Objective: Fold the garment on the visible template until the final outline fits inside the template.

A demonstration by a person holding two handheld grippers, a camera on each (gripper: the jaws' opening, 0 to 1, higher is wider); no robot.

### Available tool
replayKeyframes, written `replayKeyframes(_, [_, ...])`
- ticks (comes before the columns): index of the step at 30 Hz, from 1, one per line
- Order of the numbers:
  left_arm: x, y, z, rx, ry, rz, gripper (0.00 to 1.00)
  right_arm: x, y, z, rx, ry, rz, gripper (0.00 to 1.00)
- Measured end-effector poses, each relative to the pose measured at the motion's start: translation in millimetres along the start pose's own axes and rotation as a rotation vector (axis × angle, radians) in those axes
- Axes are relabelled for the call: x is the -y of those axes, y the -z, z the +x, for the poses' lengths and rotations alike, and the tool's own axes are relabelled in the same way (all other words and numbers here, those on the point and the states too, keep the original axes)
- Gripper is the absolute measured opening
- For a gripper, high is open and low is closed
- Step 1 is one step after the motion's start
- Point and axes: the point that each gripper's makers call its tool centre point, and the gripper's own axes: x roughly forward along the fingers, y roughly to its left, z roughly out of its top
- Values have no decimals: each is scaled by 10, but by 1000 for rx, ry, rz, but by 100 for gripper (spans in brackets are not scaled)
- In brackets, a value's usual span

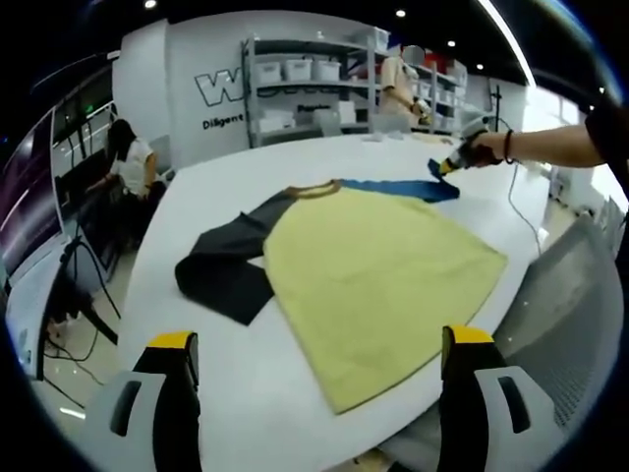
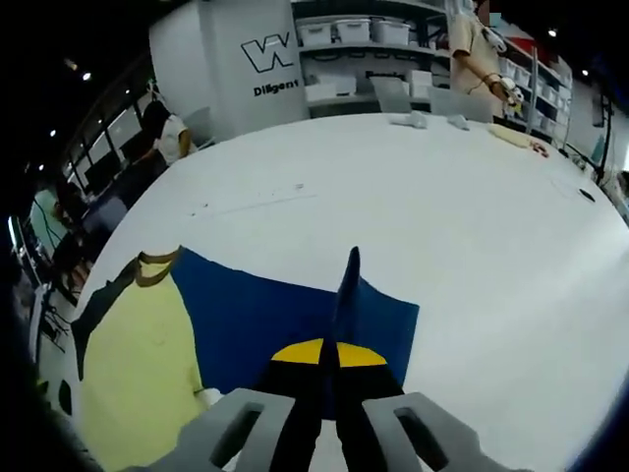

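Pinching the blue sleeve [image 2: 295, 320] between closed jaws, the right gripper [image 2: 332, 369] is lifting limp, light cloth. The yellow T-shirt [image 1: 378, 280] is lying flat on the white table [image 1: 246, 393]; the left gripper [image 1: 319, 344] is hovering with jaws apart.

The white surface [image 1: 246, 393] fills mid-frame. A yellow garment [image 1: 378, 270] with 1 dark sleeve lies flat at its centre. Small cloth items [image 2: 418, 120] sit upper centre.
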Motion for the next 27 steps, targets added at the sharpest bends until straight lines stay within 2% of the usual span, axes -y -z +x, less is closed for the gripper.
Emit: replayKeyframes(27, [26,20,2,1,17,-3,97,-780,-28,109,-16,-113,-103,0])
